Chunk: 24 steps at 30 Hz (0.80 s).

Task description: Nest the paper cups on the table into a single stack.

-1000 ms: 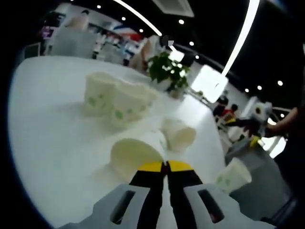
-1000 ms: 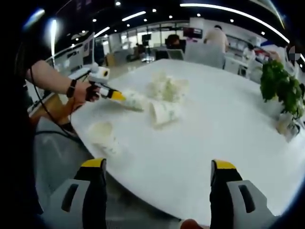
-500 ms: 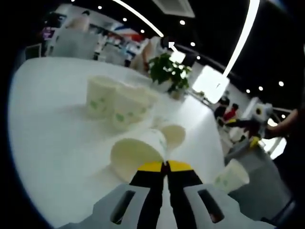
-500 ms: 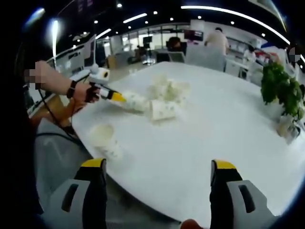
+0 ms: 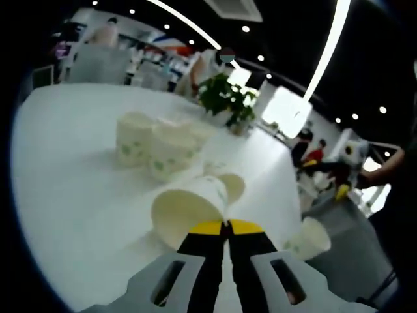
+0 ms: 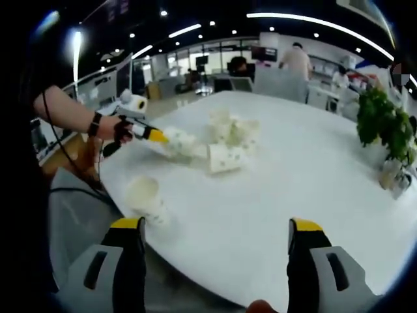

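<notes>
While the left gripper (image 5: 227, 228) has its fingers pinched tight on the rim of a tipped paper cup (image 5: 189, 210), the right gripper (image 6: 217, 233) hangs wide open, holding nothing, above the white counter (image 6: 306, 176). Further back, a cluster of cups (image 6: 231, 130) stands mid-counter, and a plant (image 6: 386, 124) at the far edge.

table top (image 6: 313, 176): smooth white surface, a faint sheen seen under the ceiling lights
paper cups (image 5: 159, 145): matt off-white paper, pale green printed marks
held cup (image 5: 189, 208): matt paper, plain cream inside
left gripper (image 5: 226, 229): yellow tips, black jaws, grey plastic body
</notes>
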### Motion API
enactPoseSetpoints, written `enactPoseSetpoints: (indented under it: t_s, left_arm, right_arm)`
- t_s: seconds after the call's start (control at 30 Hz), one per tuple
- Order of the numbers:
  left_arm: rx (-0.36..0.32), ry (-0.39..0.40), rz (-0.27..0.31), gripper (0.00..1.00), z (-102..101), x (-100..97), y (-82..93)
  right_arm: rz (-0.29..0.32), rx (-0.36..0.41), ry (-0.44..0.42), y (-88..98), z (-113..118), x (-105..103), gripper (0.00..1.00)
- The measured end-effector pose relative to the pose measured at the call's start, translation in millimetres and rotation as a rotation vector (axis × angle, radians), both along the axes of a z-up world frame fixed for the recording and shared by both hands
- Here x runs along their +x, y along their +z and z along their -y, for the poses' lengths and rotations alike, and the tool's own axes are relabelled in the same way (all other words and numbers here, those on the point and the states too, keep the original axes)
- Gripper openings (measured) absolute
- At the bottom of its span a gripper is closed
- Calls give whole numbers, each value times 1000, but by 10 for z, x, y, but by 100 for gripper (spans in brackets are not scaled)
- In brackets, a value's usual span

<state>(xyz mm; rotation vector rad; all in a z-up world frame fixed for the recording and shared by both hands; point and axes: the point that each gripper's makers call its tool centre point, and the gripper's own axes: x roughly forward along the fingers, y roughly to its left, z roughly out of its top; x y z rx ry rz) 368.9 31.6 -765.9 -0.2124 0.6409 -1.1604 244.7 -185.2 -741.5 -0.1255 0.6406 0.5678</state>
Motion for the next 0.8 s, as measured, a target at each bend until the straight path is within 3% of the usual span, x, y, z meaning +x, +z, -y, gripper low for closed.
enactPoseSetpoints:
  t_s: [0.33,0.53,0.8]
  left_arm:
    - [1,15,48,0,-77,-44,261]
    - [-7,22,46,0,-79,-151,375]
    - [12,-7,66,0,-47,-273,538]
  right_arm:
    - [29,-3,30,38,-32,176,90]
    - [52,3,40,90,-35,325,92]
    - [50,23,55,29,-54,442,95]
